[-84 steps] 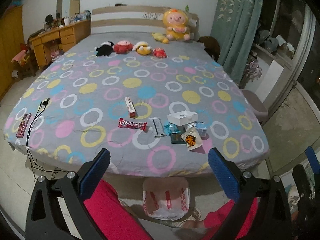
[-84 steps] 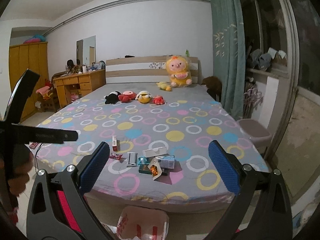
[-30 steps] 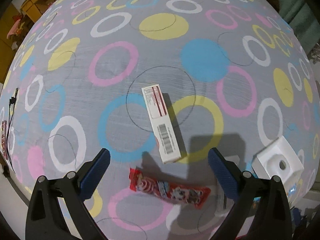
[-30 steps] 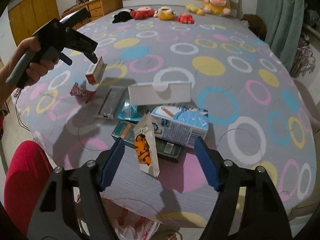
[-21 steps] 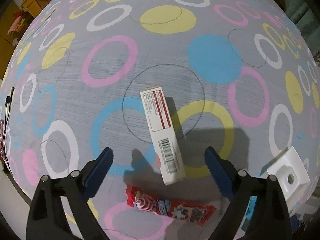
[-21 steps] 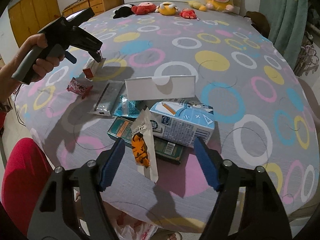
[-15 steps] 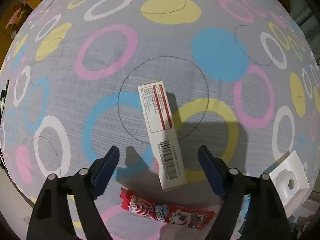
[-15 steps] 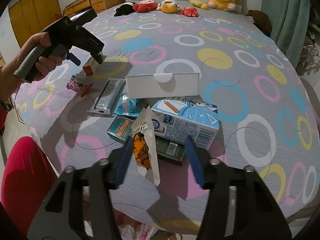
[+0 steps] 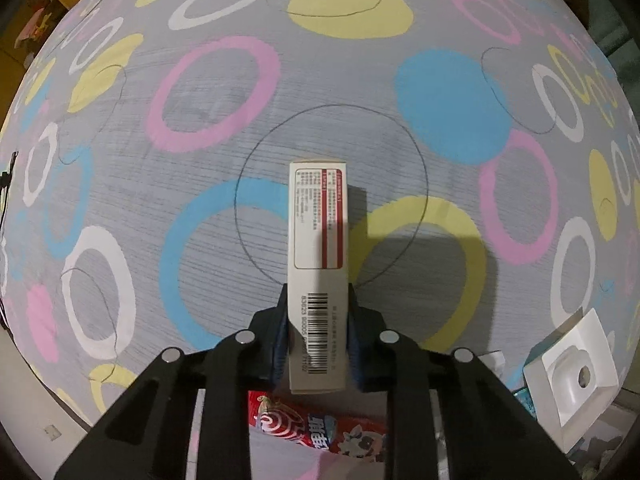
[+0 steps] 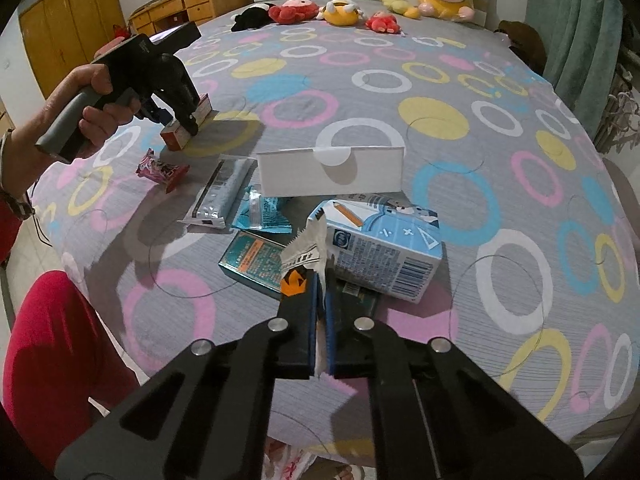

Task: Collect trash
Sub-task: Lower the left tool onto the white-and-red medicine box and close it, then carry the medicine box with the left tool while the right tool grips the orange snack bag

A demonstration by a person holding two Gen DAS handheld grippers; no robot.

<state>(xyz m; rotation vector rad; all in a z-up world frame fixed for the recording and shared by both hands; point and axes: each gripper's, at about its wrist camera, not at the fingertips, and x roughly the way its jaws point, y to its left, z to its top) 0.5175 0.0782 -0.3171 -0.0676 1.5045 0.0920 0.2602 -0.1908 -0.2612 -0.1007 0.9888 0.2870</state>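
Note:
A long white box with a red stripe and barcode lies on the bed. My left gripper points straight down, its jaws closing shut on the box's near end, pads pressed to both sides. The right wrist view shows that left gripper in a hand, on the box. My right gripper is closing shut on a white and orange snack wrapper, which stands up from the trash pile. Around it lie a blue carton, a teal box and a red candy wrapper.
A white box, a silver wrapper and a blue packet lie behind the pile. A white tray insert sits at the right. Plush toys line the headboard. A plastic bag is on the floor by the person's red-clad leg.
Both grippers went from wide open to shut. The left came down over the white box and gripped its end. The right closed on the snack wrapper.

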